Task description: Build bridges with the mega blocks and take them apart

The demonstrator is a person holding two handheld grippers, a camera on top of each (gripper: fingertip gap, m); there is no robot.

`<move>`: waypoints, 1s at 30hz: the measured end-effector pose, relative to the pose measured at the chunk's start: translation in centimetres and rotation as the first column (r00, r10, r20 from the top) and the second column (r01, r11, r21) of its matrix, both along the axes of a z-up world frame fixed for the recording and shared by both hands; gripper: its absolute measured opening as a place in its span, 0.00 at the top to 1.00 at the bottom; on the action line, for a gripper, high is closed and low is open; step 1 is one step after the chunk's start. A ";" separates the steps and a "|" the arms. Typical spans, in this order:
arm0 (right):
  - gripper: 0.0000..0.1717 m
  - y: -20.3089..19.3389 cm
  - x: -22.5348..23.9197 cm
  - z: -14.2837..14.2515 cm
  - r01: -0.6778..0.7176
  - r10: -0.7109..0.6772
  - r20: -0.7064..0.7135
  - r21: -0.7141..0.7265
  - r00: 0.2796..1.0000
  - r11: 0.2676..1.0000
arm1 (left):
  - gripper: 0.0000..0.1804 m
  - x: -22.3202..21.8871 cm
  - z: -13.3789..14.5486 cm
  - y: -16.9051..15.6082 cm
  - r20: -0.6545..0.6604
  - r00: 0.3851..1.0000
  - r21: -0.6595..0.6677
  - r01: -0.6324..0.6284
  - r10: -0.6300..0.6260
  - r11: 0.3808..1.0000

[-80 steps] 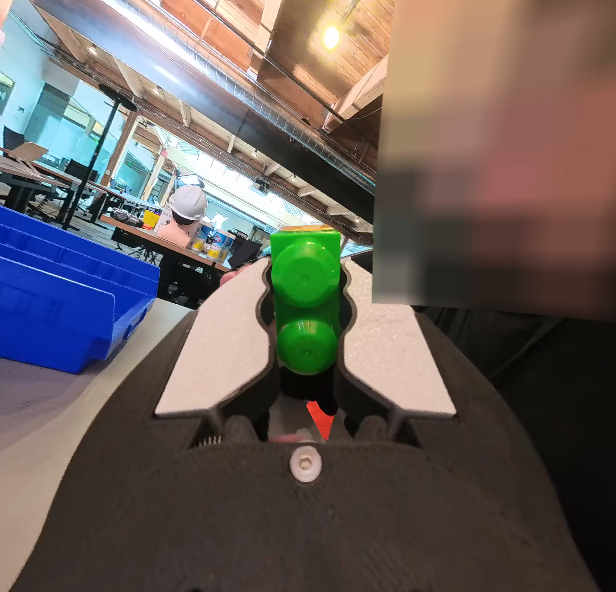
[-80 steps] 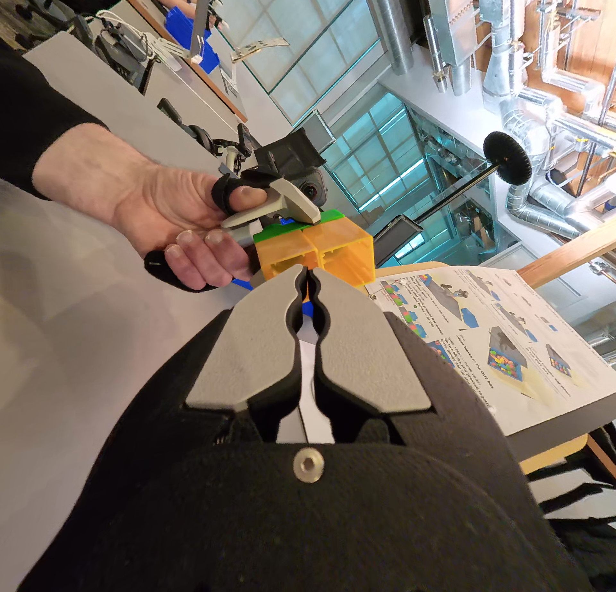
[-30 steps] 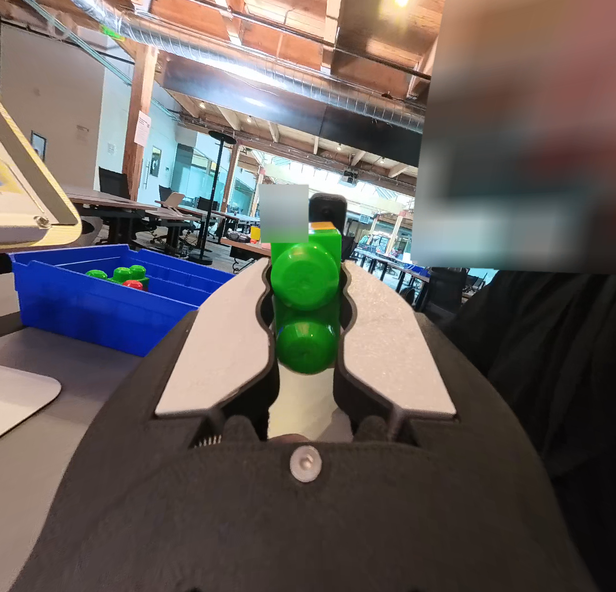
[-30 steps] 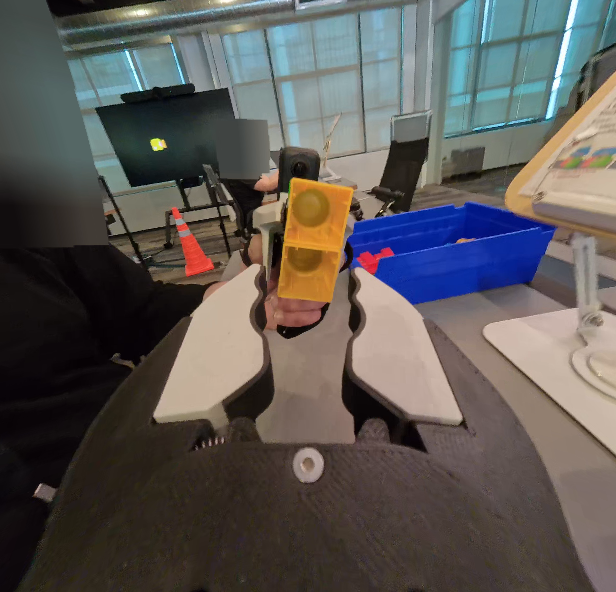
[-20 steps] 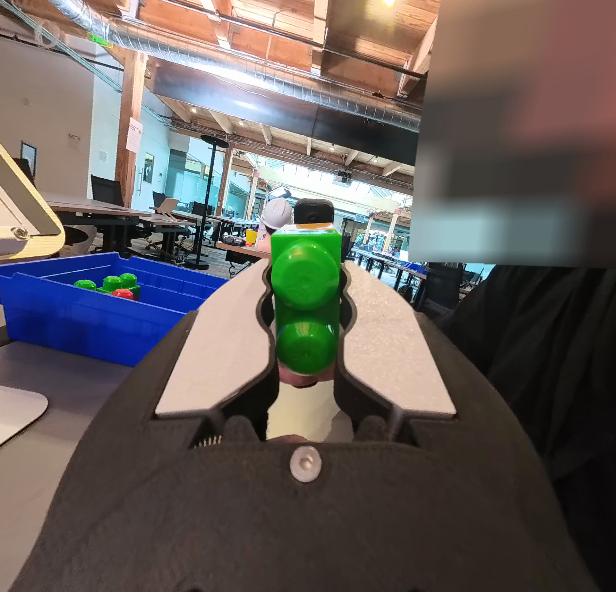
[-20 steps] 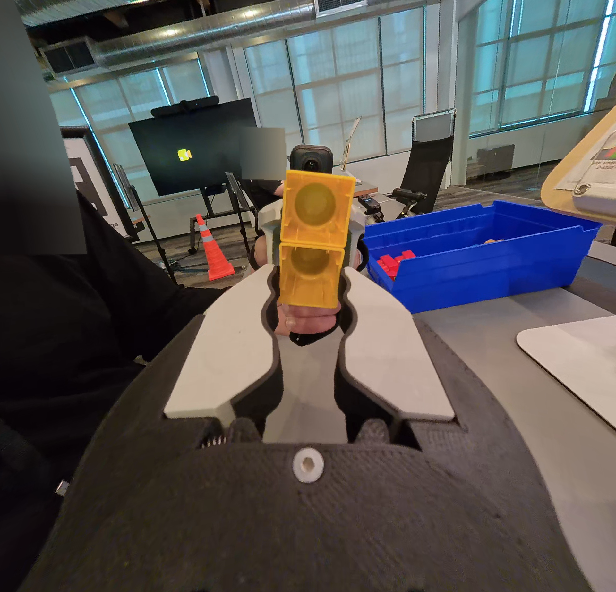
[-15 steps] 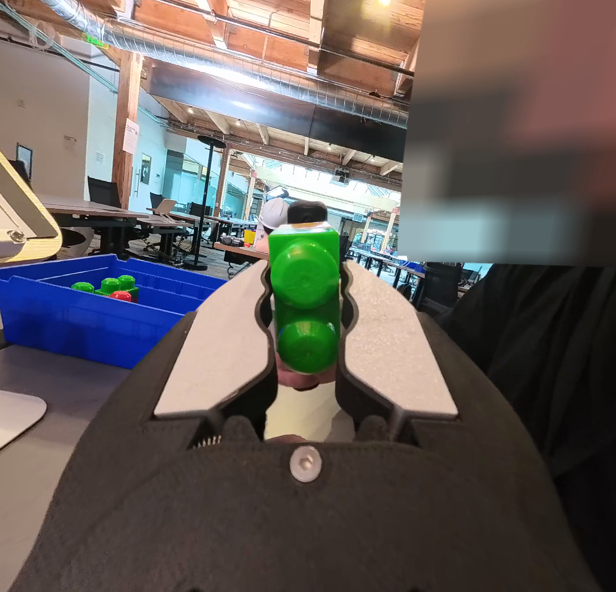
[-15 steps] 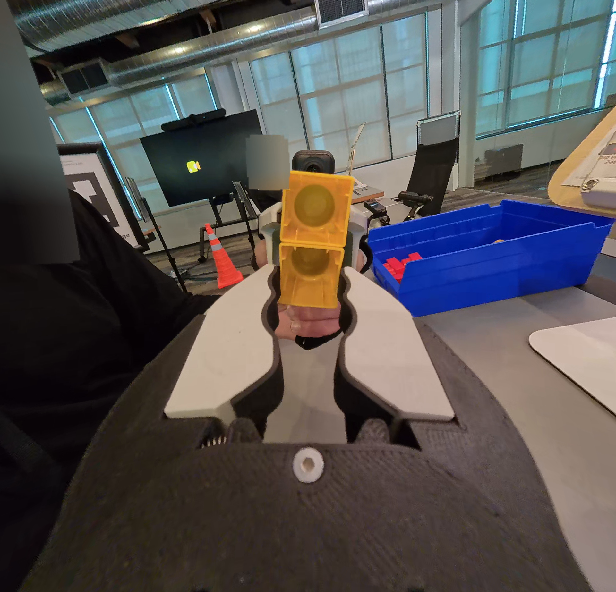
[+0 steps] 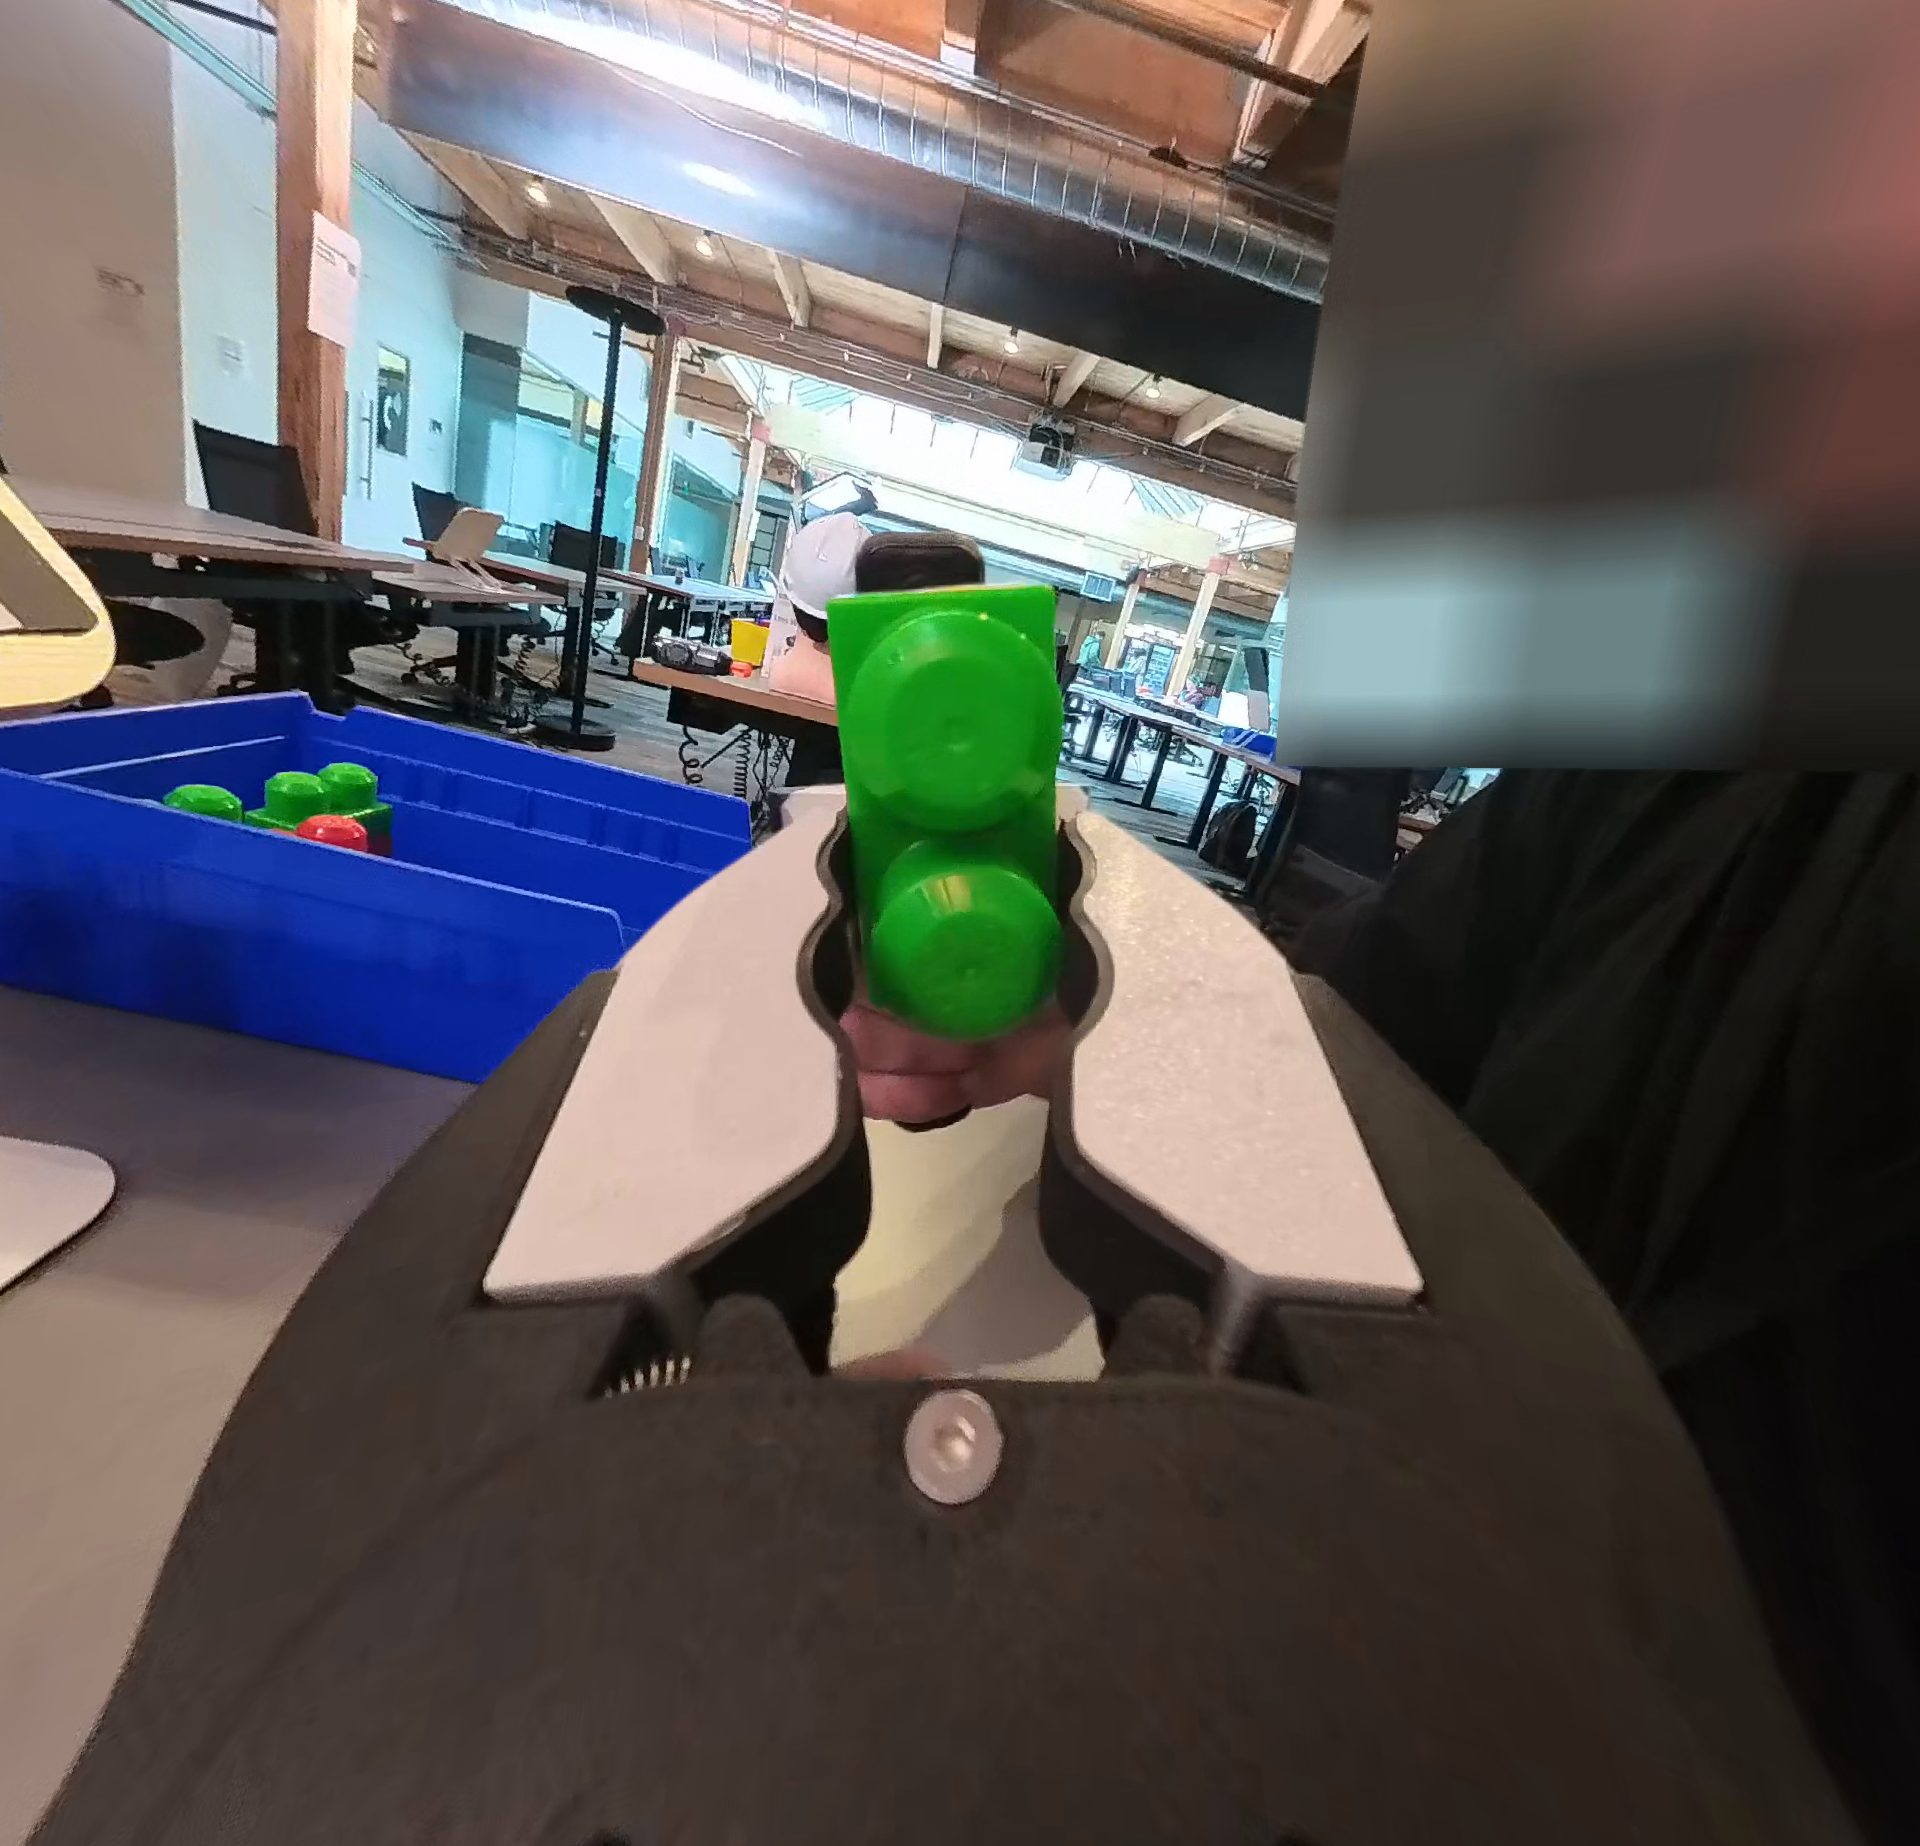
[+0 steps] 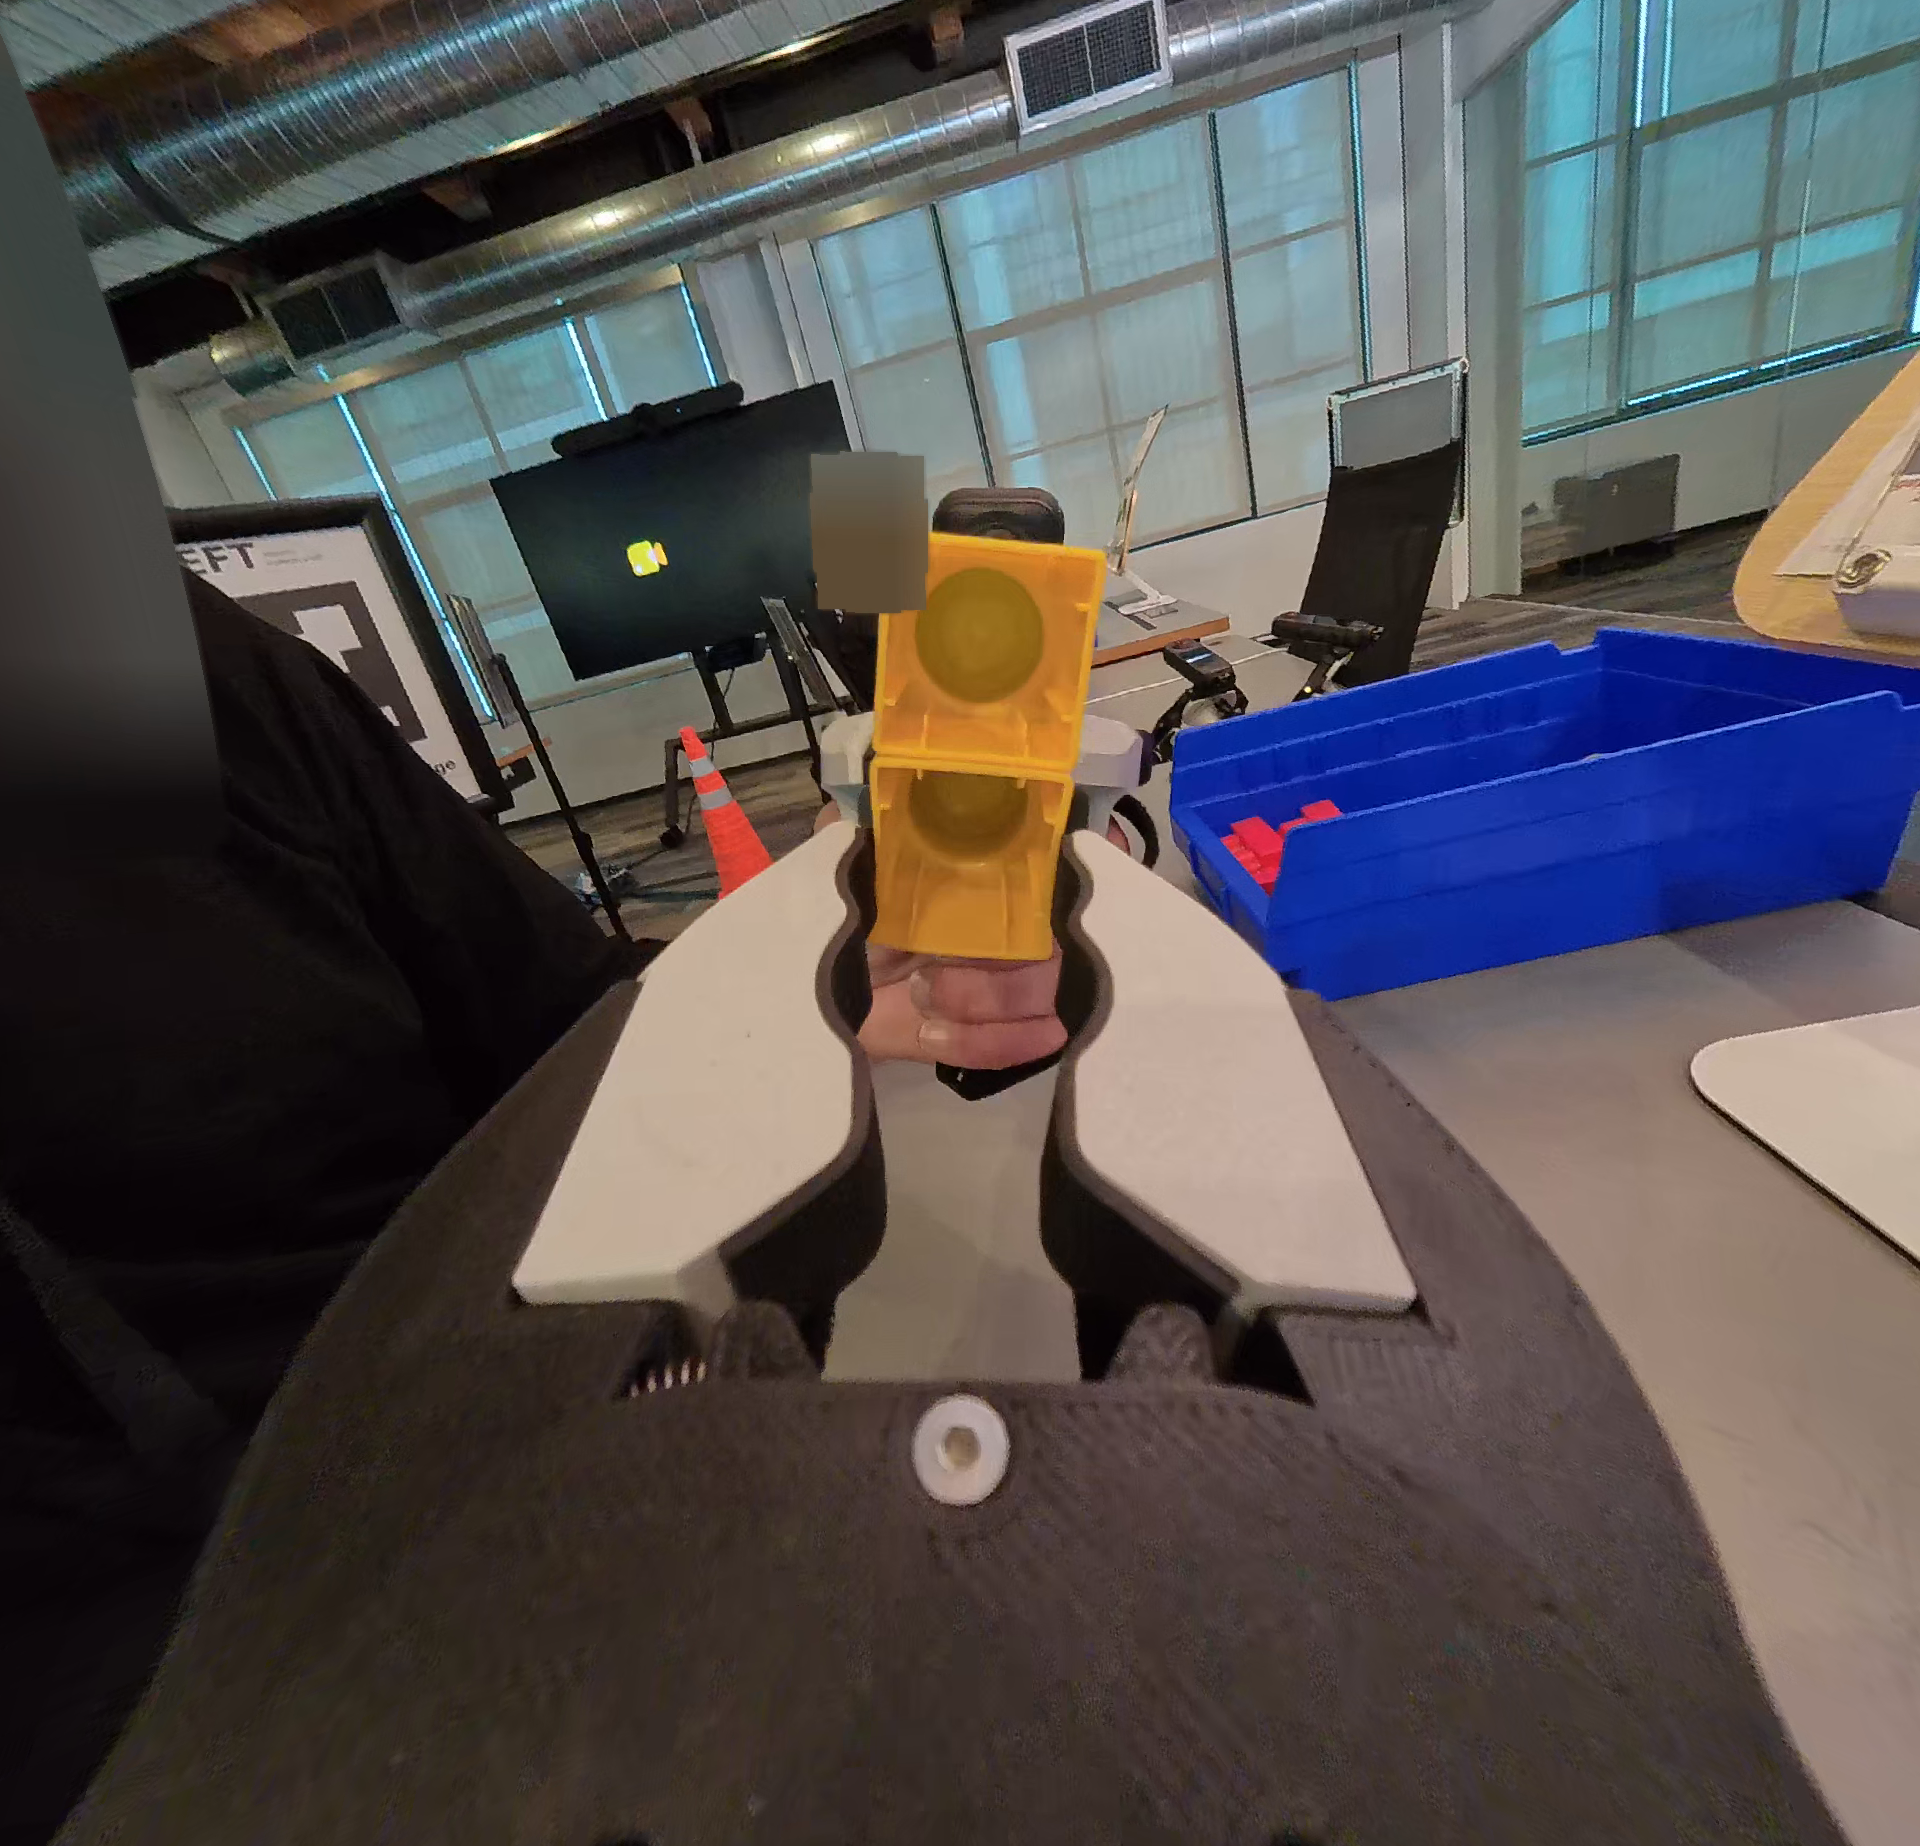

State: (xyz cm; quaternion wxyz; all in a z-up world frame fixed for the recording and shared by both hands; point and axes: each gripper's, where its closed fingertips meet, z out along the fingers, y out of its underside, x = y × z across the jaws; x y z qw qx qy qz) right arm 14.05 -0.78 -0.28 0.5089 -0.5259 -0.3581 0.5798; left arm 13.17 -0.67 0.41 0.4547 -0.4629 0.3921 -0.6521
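In the left wrist view my left gripper (image 9: 951, 861) is shut on a green two-stud block (image 9: 951, 788), studs facing the camera, both pads pressed on its sides. In the right wrist view my right gripper (image 10: 961, 861) is shut on a yellow block (image 10: 971, 757) whose hollow underside faces the camera; its lower half sits between the pads. The two grippers face each other above the table. The left gripper's grey fingers (image 10: 1107, 747) show just behind the yellow block. The green block hides what lies behind it in the left view.
A blue bin (image 9: 312, 923) with green and red blocks (image 9: 301, 804) stands on the grey table at left; in the right view the blue bin (image 10: 1558, 861) holds red blocks (image 10: 1273, 840). A white pad (image 10: 1818, 1100) lies nearby. A person in black is close. The tips of both grippers are at nearly the same place.
My right gripper's fingers closed from a wider gap onto the yellow block. My left gripper kept its hold on the green block; both views shifted only slightly.
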 end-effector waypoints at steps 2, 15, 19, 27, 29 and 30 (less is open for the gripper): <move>0.81 -0.1 0.0 0.1 -0.006 0.006 -0.004 -0.007 1.000 1.000 | 0.80 0.0 0.0 -0.1 -0.012 1.000 0.011 -0.001 0.002 1.000; 0.80 0.7 -0.1 -1.0 0.003 0.000 0.067 -0.042 0.998 0.999 | 0.80 0.1 -0.5 0.8 -0.031 0.998 -0.011 -0.053 0.053 0.999; 0.79 1.3 0.5 -0.9 0.017 -0.016 0.028 -0.046 0.999 0.999 | 0.80 0.7 -1.4 0.9 -0.082 0.995 0.001 -0.056 0.056 0.998; 0.79 1.7 1.6 0.4 0.049 -0.053 -0.067 -0.050 0.996 0.998 | 0.80 1.7 -2.9 0.6 -0.147 0.989 -0.012 -0.013 0.011 1.000; 0.80 1.8 1.6 0.3 0.053 -0.055 -0.057 -0.049 0.997 0.997 | 0.80 1.7 -3.1 0.6 -0.142 0.990 -0.019 -0.002 -0.001 1.000; 0.80 1.8 1.6 0.2 0.057 -0.059 -0.043 -0.041 0.997 0.998 | 0.80 1.7 -3.2 0.6 -0.144 0.990 -0.020 0.002 -0.004 1.000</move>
